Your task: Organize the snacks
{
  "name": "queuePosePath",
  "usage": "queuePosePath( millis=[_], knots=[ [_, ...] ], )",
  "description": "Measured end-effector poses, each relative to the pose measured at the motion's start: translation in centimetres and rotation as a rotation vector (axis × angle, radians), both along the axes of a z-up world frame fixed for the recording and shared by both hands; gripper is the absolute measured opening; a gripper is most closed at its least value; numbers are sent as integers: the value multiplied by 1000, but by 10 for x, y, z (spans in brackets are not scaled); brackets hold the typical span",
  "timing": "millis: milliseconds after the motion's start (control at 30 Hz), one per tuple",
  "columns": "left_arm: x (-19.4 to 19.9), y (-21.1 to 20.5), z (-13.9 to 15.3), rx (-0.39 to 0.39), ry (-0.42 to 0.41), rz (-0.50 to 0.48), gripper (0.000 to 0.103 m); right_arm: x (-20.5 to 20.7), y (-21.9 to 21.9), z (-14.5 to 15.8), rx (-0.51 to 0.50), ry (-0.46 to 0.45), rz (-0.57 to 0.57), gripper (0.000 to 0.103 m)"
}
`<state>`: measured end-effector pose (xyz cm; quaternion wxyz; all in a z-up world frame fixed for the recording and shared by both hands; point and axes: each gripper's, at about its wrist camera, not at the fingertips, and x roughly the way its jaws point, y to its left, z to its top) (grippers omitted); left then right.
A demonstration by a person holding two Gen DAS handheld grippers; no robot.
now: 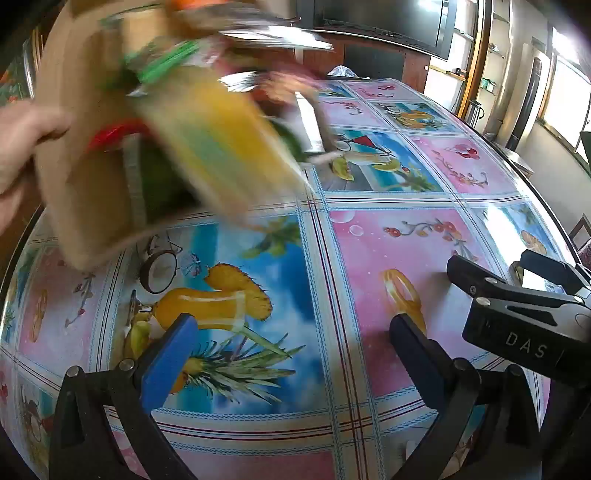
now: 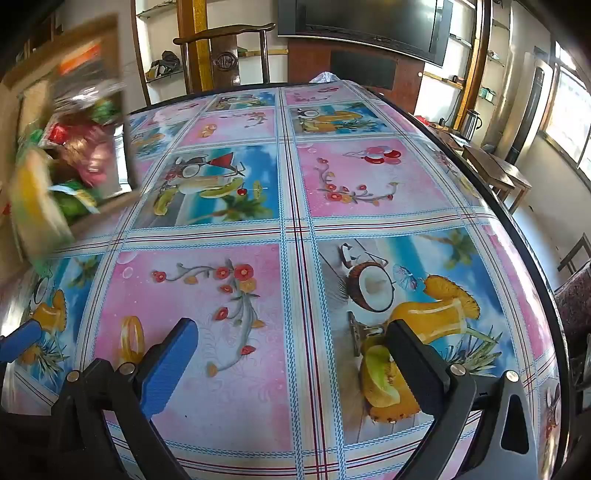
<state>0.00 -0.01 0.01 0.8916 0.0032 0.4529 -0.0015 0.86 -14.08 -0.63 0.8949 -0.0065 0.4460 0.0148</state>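
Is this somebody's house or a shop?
Probably a home's dining or living room: a big table under a fruity tablecloth, a wooden chair behind it, and a television on the wall.

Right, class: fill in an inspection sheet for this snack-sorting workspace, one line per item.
Surface: glossy table under a pink-and-blue fruit-print cloth.
Job's things: tilted brown cardboard box, motion-blurred, with colourful snack packets spilling toward the cloth; a bare hand grips the box.
Clutter: nothing seen.
Grippers: left gripper and right gripper both open, empty, above the cloth.
Cables: nothing seen.
Surroundings: dark wall television, wooden chair, shelves, windows on the right.
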Motion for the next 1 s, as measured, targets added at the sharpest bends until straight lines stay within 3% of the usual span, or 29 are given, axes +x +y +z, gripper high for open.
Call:
queuePosePath(
  millis=[1000],
  knots=[
    [-6,-1,-5,2,2,-11,103,0,-1,0,-2,1,-1,102]
  ],
)
